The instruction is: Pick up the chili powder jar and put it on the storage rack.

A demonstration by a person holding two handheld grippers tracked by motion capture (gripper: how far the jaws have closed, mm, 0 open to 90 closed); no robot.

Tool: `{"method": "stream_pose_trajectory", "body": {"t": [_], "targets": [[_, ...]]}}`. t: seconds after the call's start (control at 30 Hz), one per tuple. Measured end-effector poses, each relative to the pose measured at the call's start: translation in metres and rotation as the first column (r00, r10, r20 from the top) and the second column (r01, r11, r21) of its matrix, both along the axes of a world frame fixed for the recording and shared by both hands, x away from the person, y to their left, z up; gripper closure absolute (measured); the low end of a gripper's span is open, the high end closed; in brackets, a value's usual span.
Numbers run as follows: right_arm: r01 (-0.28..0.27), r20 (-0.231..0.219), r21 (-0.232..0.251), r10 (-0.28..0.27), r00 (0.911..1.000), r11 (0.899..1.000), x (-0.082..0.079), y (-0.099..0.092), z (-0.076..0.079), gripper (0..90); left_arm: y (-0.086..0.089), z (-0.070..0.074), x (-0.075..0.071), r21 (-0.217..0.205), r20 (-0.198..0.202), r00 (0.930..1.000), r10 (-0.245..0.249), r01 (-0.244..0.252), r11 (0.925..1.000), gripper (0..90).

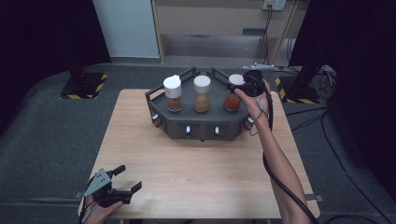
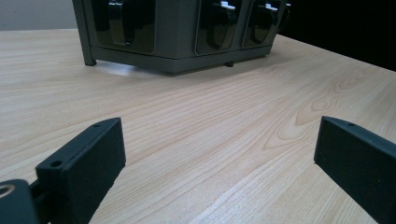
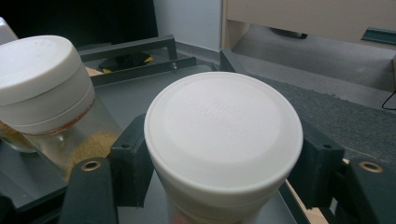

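Spice jars stood three in a row in the dark rack (image 1: 201,122) at the far side of the table (image 1: 196,168), and the right gripper (image 1: 243,84) was up at the rightmost one, the red-spice jar (image 1: 232,101). In the right gripper view its jaws sat either side of that jar's white lid (image 3: 223,140), close against it; whether the pads were truly pressing I couldn't tell, so call it a snug bracket rather than a sure grip. The jar itself rested in its slot, upright, with the tan-spice jar (image 3: 51,98) just beside it. Left gripper (image 1: 122,187) lay idle at the near left corner, jaws spread wide over bare wood, holding nothing. To do this well, I'd judge the jaws wanted to stay centred on the lid and squared to it, any lift going straight up, so the neighbouring jar wasn't nudged and the rack didn't shift.
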State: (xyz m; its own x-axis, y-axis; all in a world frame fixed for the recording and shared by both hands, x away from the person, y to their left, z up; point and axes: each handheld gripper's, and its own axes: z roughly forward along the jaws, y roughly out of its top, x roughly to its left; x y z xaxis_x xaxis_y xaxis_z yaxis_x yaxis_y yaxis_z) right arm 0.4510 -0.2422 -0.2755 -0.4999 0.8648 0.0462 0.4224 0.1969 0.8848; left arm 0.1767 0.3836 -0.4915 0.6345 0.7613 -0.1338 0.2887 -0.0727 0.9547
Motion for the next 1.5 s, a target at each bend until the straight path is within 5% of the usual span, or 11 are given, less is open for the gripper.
{"method": "stream_pose_trajectory", "body": {"t": [0.23,0.9,1.5], "targets": [[0.0,0.024,0.034,-0.001,0.9997,0.999,-0.004,-0.005,-0.001,6.5,0.0,0.0,0.0,0.001,0.0,1.0,0.0,0.0,1.0,0.7],[-0.081,0.15,0.043,0.073,0.986,0.996,-0.05,-0.028,0.041,5.5,-0.001,0.0,0.001,-0.002,0.001,1.0,-0.002,0.002,1.0,0.7],[-0.161,0.222,0.065,0.143,0.9646,0.985,-0.106,-0.061,0.036,4.7,-0.001,0.001,0.0,-0.014,0.002,1.0,0.009,-0.009,0.9999,0.7]]}}
